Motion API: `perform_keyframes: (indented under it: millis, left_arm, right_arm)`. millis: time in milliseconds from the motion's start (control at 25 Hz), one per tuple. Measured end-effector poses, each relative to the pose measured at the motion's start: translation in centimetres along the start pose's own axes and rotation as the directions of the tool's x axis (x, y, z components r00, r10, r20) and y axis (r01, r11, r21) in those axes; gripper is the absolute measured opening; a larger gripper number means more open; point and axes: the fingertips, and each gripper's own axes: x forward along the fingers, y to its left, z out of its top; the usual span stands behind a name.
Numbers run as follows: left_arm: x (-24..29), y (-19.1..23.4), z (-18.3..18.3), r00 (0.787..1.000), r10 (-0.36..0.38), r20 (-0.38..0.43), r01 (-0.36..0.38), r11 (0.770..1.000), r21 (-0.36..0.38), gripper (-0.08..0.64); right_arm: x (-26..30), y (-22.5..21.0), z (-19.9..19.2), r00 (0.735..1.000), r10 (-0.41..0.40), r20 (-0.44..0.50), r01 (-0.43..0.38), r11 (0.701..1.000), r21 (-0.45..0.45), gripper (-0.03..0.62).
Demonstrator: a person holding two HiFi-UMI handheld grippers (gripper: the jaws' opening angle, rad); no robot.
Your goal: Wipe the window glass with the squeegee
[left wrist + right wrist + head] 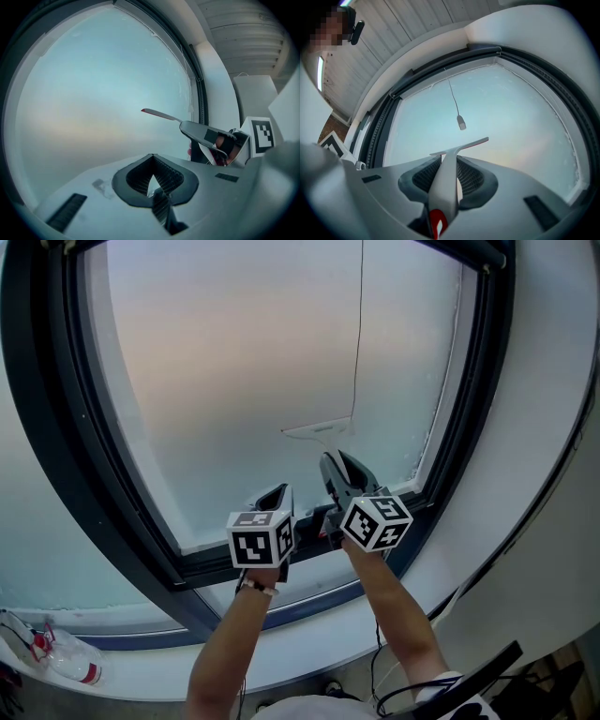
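The grey squeegee stands handle-down, its thin blade level at the lower frosted window glass.

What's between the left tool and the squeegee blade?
Only bare window glass; the left tool sits apart from the squeegee, which the right tool holds. The left gripper view shows it best.

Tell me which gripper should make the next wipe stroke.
Right. The right gripper is shut on the squeegee handle, its blade up at the window glass; the left gripper is shut on nothing beside it.
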Motion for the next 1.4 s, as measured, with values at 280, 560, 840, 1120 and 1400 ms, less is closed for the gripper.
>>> perform_keyframes:
  millis: [280, 560, 840, 1120, 1400]
  left_arm:
    - [0.3, 0.4, -2.3, 1.0, 0.005, -0.03, -0.006, 1.0, -0.023, 0.0]
    - [1.0, 0.6, -6.0, 0.997, 0.009, -0.083, -0.014, 0.999, -0.051, 0.0]
    - [1.3, 0.5, -8.4, 0.993, 0.001, -0.119, -0.01, 0.997, -0.076, 0.0]
    - [1.3, 0.3, -10.0, 0.99, -0.006, -0.144, -0.007, 0.996, -0.087, 0.0]
    - [1.2, 0.3, -11.2, 0.987, -0.008, -0.162, -0.008, 0.995, -0.1, 0.0]
  right_arm:
    - [-1.8, -1.0, -4.3, 0.999, -0.01, -0.042, 0.011, 1.0, 0.019, 0.091]
    - [-3.5, -2.0, -8.7, 0.994, -0.022, -0.104, 0.025, 0.999, 0.031, 0.092]
    - [-5.2, -2.9, -13.4, 0.979, -0.049, -0.196, 0.062, 0.996, 0.06, 0.091]
    - [-6.8, -3.7, -17.9, 0.951, -0.069, -0.302, 0.108, 0.988, 0.112, 0.092]
    - [-7.7, -4.4, -20.0, 0.933, -0.068, -0.354, 0.137, 0.975, 0.174, 0.092]
